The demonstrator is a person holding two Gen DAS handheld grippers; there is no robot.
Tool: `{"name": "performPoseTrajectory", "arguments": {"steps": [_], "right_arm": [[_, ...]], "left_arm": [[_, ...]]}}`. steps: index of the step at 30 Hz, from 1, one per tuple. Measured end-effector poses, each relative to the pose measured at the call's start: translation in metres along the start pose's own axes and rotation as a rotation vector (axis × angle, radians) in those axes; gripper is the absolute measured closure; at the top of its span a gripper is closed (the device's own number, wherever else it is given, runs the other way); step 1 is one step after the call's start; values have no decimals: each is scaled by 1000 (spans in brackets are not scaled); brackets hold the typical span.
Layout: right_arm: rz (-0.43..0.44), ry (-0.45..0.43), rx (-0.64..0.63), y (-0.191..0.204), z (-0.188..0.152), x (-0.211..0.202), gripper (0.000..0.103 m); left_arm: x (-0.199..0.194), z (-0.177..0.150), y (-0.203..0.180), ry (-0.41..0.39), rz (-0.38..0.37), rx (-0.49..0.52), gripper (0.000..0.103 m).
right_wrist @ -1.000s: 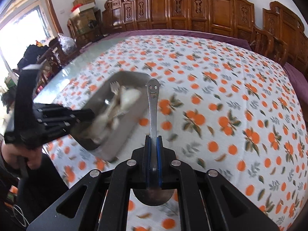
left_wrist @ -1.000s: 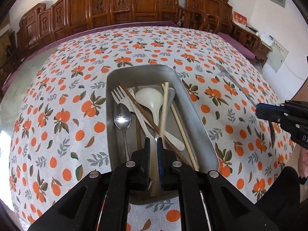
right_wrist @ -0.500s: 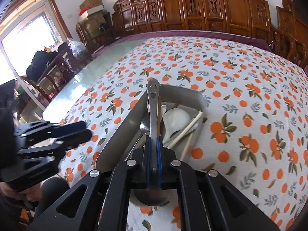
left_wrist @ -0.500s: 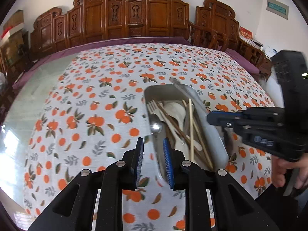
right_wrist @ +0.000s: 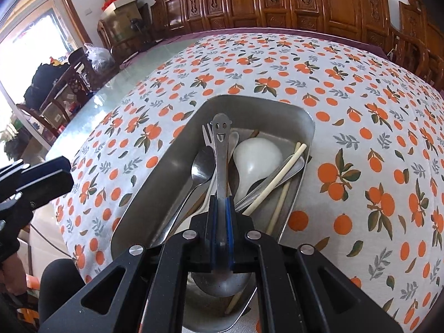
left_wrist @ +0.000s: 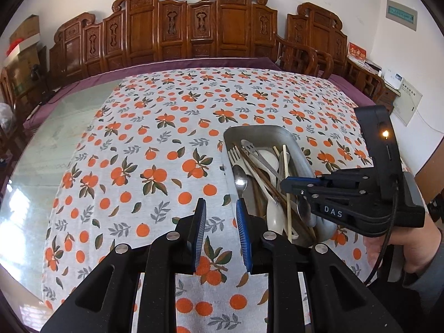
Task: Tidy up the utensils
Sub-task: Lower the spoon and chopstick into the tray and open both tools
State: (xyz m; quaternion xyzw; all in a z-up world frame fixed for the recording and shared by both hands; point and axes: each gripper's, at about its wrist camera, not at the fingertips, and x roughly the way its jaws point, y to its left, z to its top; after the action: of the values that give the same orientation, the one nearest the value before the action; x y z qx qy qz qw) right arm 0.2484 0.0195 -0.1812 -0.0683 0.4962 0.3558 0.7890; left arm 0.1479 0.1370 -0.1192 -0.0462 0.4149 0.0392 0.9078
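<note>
A steel tray (left_wrist: pixel 295 141) (right_wrist: pixel 177 152) on the orange-print tablecloth holds a fork, metal spoons, a white ladle spoon (right_wrist: pixel 256 156) and several chopsticks. My right gripper (right_wrist: pixel 221 208) (left_wrist: pixel 288 184) is shut on a metal spoon with a smiley-face handle (right_wrist: pixel 220 136), held low over the tray, handle pointing forward, bowl under the jaws. My left gripper (left_wrist: pixel 219 219) is open and empty over bare cloth just left of the tray; it shows at the left edge of the right wrist view (right_wrist: pixel 41 177).
Carved wooden chairs (left_wrist: pixel 194 27) line the table's far side. Bare glass tabletop (left_wrist: pixel 55 127) lies left of the cloth. Boxes and clutter stand by the window (right_wrist: pixel 41 63).
My left gripper let go inside the tray, opened and drew back to the left. My right gripper carried the smiley spoon from over the cloth to over the tray and lowered it.
</note>
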Motion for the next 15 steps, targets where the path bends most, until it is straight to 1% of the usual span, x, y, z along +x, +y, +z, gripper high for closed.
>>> {"name": "performPoseTrajectory", "arguments": {"steps": [1,5,9,12,14,15], "right_arm": [[0,-8,-3,0,-1,-1,93],[9,-36,-3,-1,-2,-11,92],[-1,-85,-5,-3,-4,-34,92],[-7,-121,-4,-5,-7,-54,92],[-13,-156,1,-8,-11,-74,92],[-20,-170,2,-10,-14,-83,92]], "left_arm": [[-1,-1,0,-1,0,1,82],[-5,0,-5,-11,6,8,81],[-12,2,-10,-28,7,12,76],[-19,4,-16,-46,10,23,65],[-25,5,-22,-59,2,26,60],[-27,6,-24,-63,-2,27,56]]}}
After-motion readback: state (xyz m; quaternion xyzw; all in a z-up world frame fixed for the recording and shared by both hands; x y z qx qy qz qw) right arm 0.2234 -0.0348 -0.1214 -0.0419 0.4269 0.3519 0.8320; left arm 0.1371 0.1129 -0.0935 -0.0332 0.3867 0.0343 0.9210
